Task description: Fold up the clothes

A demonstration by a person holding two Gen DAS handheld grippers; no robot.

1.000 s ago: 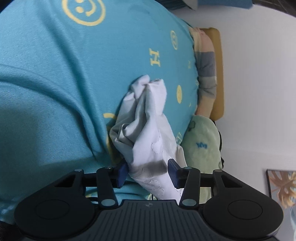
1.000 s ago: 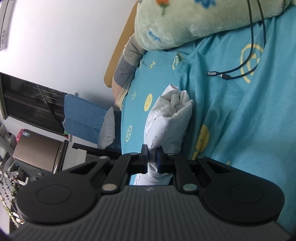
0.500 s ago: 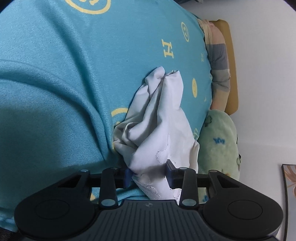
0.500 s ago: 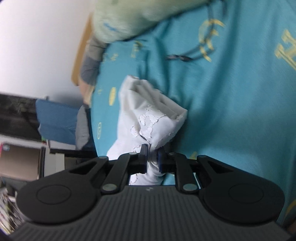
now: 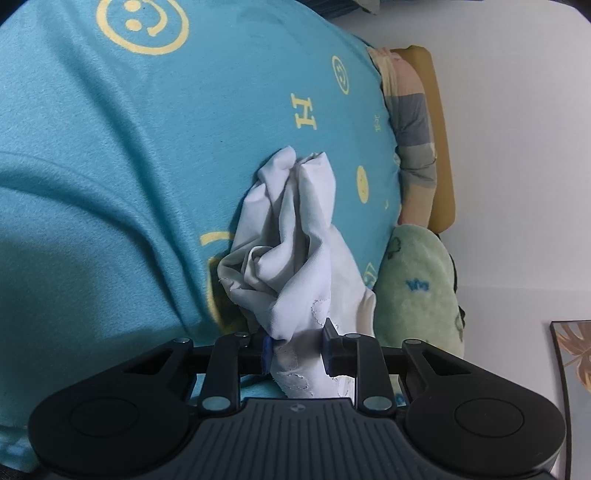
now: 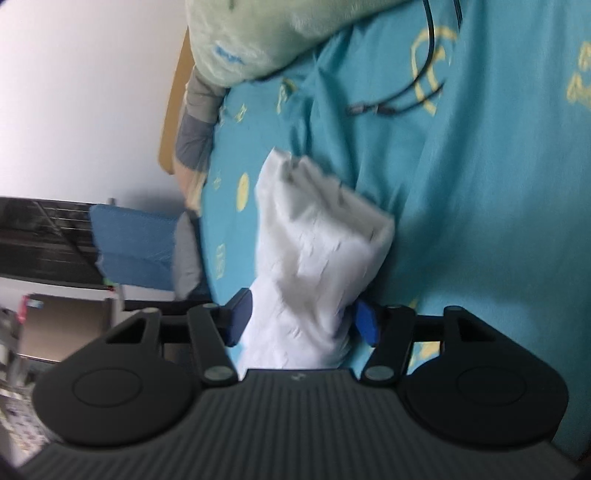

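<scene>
Cloth fills the gap between the blue pads of the left gripper [image 5: 295, 354] in the left wrist view: the white garment [image 5: 295, 240] runs from the jaws outward over the teal bedsheet [image 5: 129, 166], bunched into soft ridges. Compared with a second ago the pads stand closer together; then they stood wide apart either side of the fabric, now they press on a narrower neck of it, so this gripper is clenched on the garment. The bundle's far end lies beside the yellow letter H printed on the sheet, and the green plush pillow [image 5: 417, 280] sits just beside the garment's right edge. A striped pillow [image 5: 413, 129] lies farther off against the tan headboard [image 5: 439, 155].

In the right wrist view the change goes the other way. A second ago and half a second ago the right gripper [image 6: 301, 321] was pinched tight on a thin fold; now its blue pads stand well apart, released, with the garment [image 6: 317, 251] passing loosely between them and lying on the sheet [image 6: 498, 221]. The frame is blurred, so whether either pad touches the cloth cannot be told. A black cable [image 6: 406, 96] lies on the sheet beyond the garment, near the green pillow [image 6: 266, 33].
</scene>
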